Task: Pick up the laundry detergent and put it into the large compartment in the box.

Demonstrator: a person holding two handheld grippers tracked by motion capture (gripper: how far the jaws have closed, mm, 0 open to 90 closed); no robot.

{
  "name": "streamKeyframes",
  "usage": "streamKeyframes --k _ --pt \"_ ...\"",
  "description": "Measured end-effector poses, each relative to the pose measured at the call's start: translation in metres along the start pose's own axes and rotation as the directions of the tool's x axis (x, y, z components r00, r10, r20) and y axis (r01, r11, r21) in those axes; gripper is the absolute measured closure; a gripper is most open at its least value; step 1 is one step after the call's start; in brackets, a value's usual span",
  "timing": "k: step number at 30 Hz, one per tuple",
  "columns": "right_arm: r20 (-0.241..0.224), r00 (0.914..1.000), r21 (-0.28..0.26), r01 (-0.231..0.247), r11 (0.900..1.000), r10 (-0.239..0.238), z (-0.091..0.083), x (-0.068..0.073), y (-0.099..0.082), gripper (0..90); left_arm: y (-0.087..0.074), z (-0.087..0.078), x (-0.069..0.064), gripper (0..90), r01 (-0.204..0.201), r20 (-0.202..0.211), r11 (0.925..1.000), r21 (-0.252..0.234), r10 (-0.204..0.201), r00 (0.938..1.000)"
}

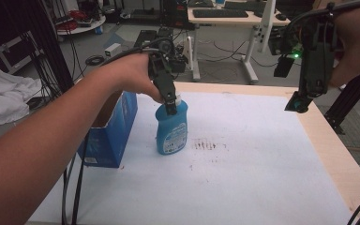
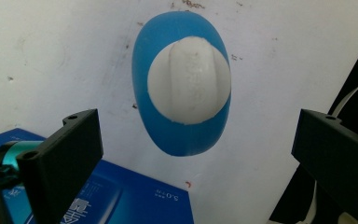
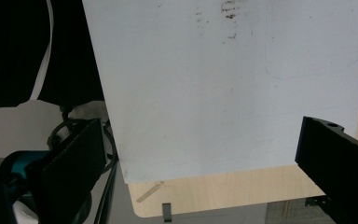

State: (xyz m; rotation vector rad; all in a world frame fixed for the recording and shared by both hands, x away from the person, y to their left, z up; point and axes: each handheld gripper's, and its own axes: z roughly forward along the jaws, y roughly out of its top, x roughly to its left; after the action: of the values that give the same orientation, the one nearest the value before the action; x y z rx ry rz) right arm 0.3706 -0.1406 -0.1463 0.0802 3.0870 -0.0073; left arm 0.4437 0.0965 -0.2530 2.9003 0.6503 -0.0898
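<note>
Two grippers up, neither holding anything. Left gripper (image 1: 170, 107) hangs right over the blue bottle (image 1: 171, 129), jaws spread wide either side of its white cap (image 2: 189, 80), pointing straight down, prob. lined up for a top grab. Bottle stands upright on the white table sheet (image 1: 243, 178), just beside an open blue box (image 1: 112, 129). Right gripper (image 1: 296, 103) is parked high near the table's right edge, jaws also wide apart, well clear, likely kept out of the way.
</note>
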Motion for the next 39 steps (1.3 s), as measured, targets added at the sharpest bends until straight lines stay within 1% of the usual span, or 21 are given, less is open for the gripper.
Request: streamKeyframes --k 5,8,13,18,22,24,28,31,32,34,36,39 --pt "-0.001 1.0 -0.001 -0.001 1.0 0.001 0.001 0.0 0.001 1.0 0.006 0.008 -0.002 1.7 -0.008 -0.002 0.9997 0.022 0.008 1.0" --pt "-0.002 1.0 0.0 0.005 1.0 -0.005 0.001 0.0 0.002 1.0 0.008 0.012 -0.002 1.8 -0.006 -0.009 0.9995 0.03 0.006 0.9999" --pt "-0.001 1.0 0.001 0.005 1.0 -0.005 0.002 -0.001 0.002 1.0 0.01 0.02 0.0 1.8 0.01 -0.005 0.9996 0.026 -0.009 0.9999" --pt "-0.002 1.0 0.001 0.001 1.0 -0.001 0.002 -0.001 0.002 1.0 0.011 0.028 -0.001 1.7 0.034 -0.001 0.9993 0.015 -0.034 0.9994" --pt "-0.003 1.0 -0.004 0.0 1.0 0.0 0.002 -0.001 0.002 1.0 0.011 0.034 -0.001 1.7 0.041 0.004 0.9991 0.008 -0.041 0.9991" --pt "-0.004 1.0 -0.001 -0.001 1.0 0.001 0.003 -0.001 0.001 1.0 0.012 0.041 -0.001 1.7 0.046 0.004 0.9989 0.006 -0.046 0.9989" --pt "-0.008 1.0 -0.003 0.0 1.0 0.0 0.005 -0.002 0.001 1.0 0.013 0.047 -0.001 1.8 0.055 -0.007 0.9984 0.014 -0.055 0.9985" --pt "-0.009 1.0 -0.003 0.003 1.0 -0.003 0.006 -0.002 0.001 1.0 0.015 0.049 -0.002 1.8 0.08 -0.031 0.9968 0.012 -0.079 0.9964" --pt "-0.009 1.0 -0.003 0.003 1.0 -0.003 0.006 -0.002 0.001 1.0 0.015 0.049 -0.001 1.8 0.081 -0.036 0.9966 0.013 -0.08 0.9961" --pt "-0.009 1.0 -0.005 0.002 1.0 -0.002 0.006 -0.002 0.001 1.0 0.016 0.05 -0.001 1.8 0.102 -0.046 0.9947 0.013 -0.102 0.9937" --pt "-0.009 1.0 -0.004 0.002 1.0 -0.003 0.006 -0.002 0.001 1.0 0.015 0.051 0.0 1.8 0.094 -0.045 0.9955 0.017 -0.093 0.9947" --pt "-0.009 1.0 -0.005 0.0 1.0 0.0 0.006 -0.002 0.001 1.0 0.015 0.053 0.001 1.8 0.102 -0.051 0.9947 0.014 -0.101 0.9936"
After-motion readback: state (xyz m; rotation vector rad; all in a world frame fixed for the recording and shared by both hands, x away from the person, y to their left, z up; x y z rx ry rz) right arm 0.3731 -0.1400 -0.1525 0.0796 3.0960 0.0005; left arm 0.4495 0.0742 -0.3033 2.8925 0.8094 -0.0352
